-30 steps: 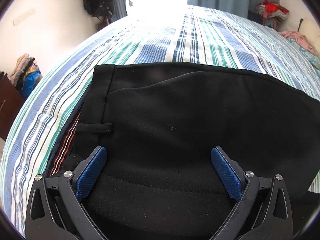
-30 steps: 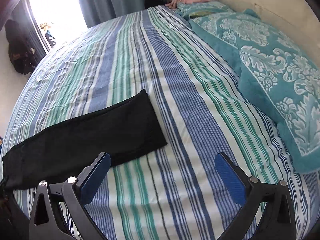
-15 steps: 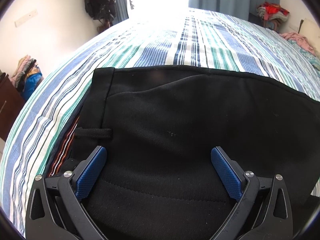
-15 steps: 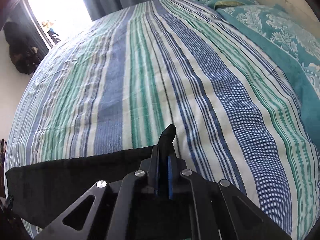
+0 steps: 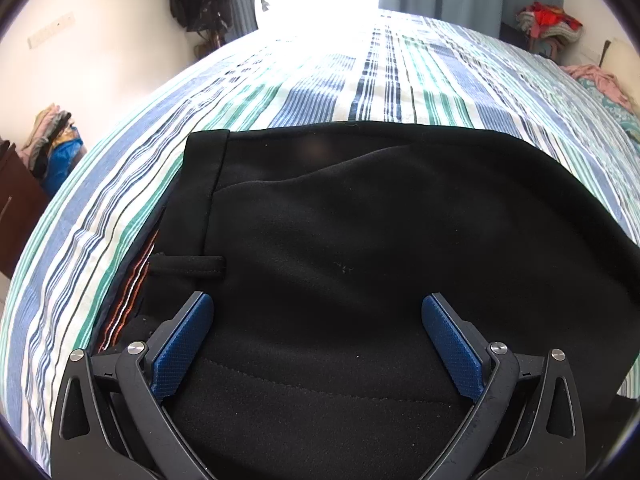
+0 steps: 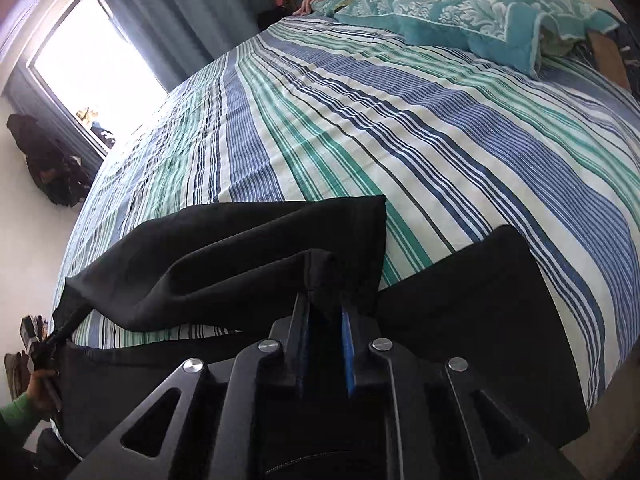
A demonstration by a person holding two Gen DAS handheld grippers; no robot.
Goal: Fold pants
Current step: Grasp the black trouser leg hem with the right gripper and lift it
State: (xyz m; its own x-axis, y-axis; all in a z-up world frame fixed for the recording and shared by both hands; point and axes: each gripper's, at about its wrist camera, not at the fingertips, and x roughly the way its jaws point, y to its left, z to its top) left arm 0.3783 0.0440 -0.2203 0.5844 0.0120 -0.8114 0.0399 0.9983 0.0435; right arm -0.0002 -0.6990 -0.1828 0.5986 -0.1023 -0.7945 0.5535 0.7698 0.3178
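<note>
Black pants (image 5: pixel 360 240) lie flat on a striped bed (image 5: pixel 380 68), waistband and belt loop (image 5: pixel 188 266) at the left. My left gripper (image 5: pixel 318 320) is open, its blue pads low over the waist area with nothing between them. In the right wrist view my right gripper (image 6: pixel 325 308) is shut on the leg-hem end of the pants (image 6: pixel 256 256) and holds it lifted off the striped bed (image 6: pixel 400 120), the leg sagging away to the left. A dark shadow falls on the sheet to the right.
A teal patterned pillow (image 6: pixel 460 8) lies at the head of the bed. Clothes piles (image 5: pixel 546 26) sit at the far side, near curtains and a bright window (image 6: pixel 92 68). A dark cabinet (image 5: pixel 16 216) stands left of the bed.
My right gripper closed on the pant-leg hem and has lifted it up off the bed. My left gripper has stayed open over the waist.
</note>
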